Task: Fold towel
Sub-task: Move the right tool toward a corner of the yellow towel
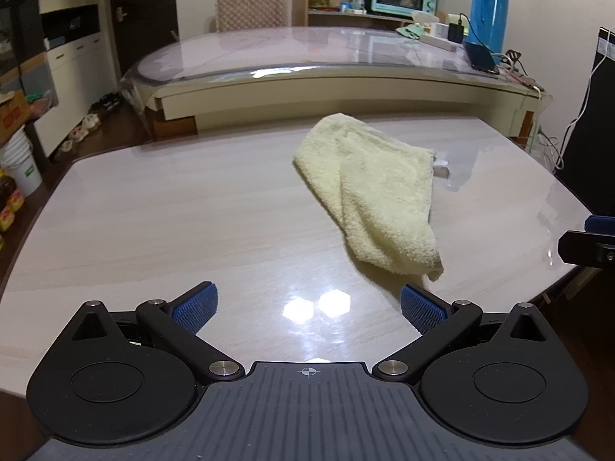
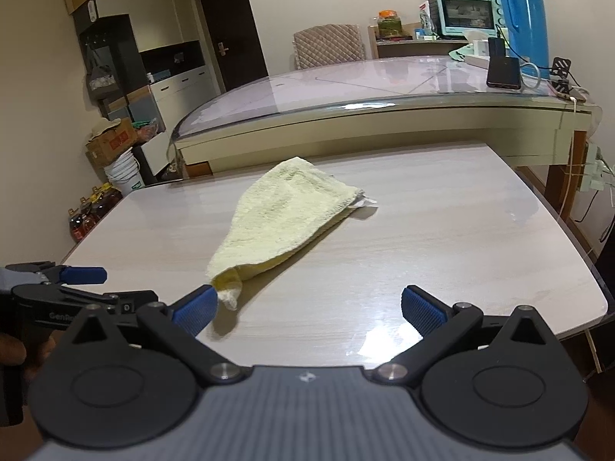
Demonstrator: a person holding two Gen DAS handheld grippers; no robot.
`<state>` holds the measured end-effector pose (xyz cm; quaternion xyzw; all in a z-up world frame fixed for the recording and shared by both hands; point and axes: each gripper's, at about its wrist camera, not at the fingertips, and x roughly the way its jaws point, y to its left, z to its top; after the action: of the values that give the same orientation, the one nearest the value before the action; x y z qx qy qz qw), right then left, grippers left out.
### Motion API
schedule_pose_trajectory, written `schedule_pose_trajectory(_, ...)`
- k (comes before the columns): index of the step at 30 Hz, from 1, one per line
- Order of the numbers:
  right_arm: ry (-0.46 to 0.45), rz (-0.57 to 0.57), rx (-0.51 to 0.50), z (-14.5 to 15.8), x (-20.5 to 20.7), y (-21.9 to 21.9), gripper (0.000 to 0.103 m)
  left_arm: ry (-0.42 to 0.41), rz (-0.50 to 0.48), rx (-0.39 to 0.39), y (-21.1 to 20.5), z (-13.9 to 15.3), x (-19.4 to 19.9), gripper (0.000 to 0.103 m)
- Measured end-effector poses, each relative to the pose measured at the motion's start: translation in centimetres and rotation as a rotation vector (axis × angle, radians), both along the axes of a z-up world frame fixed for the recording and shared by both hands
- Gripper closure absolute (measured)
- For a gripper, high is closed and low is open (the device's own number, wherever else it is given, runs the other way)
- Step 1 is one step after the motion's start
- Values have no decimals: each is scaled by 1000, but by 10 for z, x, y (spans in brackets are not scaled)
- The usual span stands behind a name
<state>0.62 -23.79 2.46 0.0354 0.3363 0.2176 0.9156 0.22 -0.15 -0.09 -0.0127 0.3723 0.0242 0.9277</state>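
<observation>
Left wrist view shows the left gripper (image 1: 309, 301) spread wide and empty above the table's (image 1: 173, 211) near edge; the right gripper (image 2: 307, 303) is equally wide, holding nothing; the towel (image 1: 369, 188) lies bunched mid-table, its near corner beside both grippers; folding seems barely begun, flattening and creasing remain.

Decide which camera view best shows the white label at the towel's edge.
The right wrist view: the label sticks out clearly from the towel against the table. In the left wrist view the label is only a small blurred scrap beside the towel.
</observation>
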Motion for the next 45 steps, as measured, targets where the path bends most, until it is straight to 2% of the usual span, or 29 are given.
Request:
schedule_pose_trajectory(8, 12, -17, -5, -2, 17, -3, 0, 18, -14, -11, -15, -9, 22, 0)
schedule_pose_trajectory(13, 14, -16, -6, -2, 25, -4, 0, 29, -20, -17, -4, -7, 26, 0)
schedule_pose_trajectory(21, 20, -17, -2, -4, 34, -5, 0, 17, -33, 1, -15, -7, 24, 0)
schedule_pose_trajectory(23, 22, -16, 0, -5, 36, -5, 0, 112, -36, 7, -14, -10, 29, 0)
schedule_pose_trajectory(26, 28, -15, 4, -6, 36, -4, 0, 113, -38, 10, -13, -10, 30, 0)
schedule_pose_trajectory(27, 29, -15, 6, -7, 37, -4, 0, 112, -39, 11, -13, -9, 30, 0)
schedule_pose_trajectory(28, 28, -15, 7, -7, 38, -4, 0, 54, -37, 14, -15, -8, 31, 0)
schedule_pose_trajectory(33, 25, -9, 7, -6, 41, -2, 0, 34, -38, 35, -16, -7, 34, 0)
schedule_pose_trajectory(35, 25, -9, 7, -6, 43, -1, 0, 28, -39, 5, -15, -6, 35, 0)
schedule_pose_trajectory(38, 28, -6, 5, -7, 48, 0, 0, 19, -39, 11, -14, -7, 37, 0)
schedule_pose_trajectory(43, 24, 2, 4, -7, 57, 3, 0, 4, -34, 64, -12, -6, 42, 0)
schedule_pose_trajectory(45, 22, 3, 4, -7, 62, 4, 0, 20, -36, 36, -10, -7, 44, 0)
